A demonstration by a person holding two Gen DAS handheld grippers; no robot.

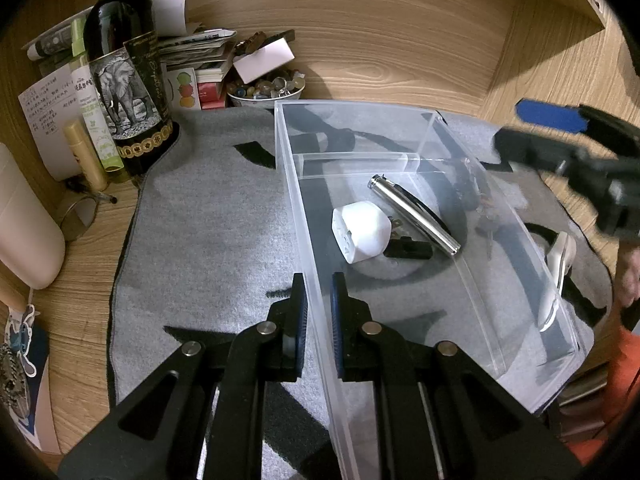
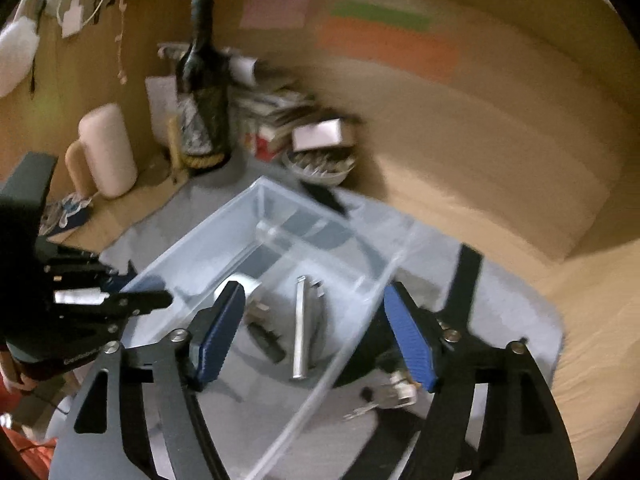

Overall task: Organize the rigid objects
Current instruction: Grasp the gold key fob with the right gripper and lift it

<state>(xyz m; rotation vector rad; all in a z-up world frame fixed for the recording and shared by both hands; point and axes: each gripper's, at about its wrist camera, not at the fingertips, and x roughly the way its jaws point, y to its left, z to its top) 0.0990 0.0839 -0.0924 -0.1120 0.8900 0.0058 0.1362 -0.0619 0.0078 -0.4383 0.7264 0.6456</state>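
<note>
Fingers: your left gripper (image 1: pixel 319 304) pinches the near wall of the clear bin (image 1: pixel 460 128); your right gripper (image 2: pixel 316 332) hangs wide open, holding nothing.
Done: inside the bin lie a white plug adapter (image 1: pixel 360 232), a chrome pen-like tube (image 1: pixel 416 216) and a small black piece (image 1: pixel 408 249).
Left: a white clip (image 1: pixel 558 276) and small keys (image 2: pixel 384 398) lie just outside the bin's right wall.
Writing: the wine bottle (image 1: pixel 124 80) beyond the bin shows an elephant label; you can't read its script.
</note>
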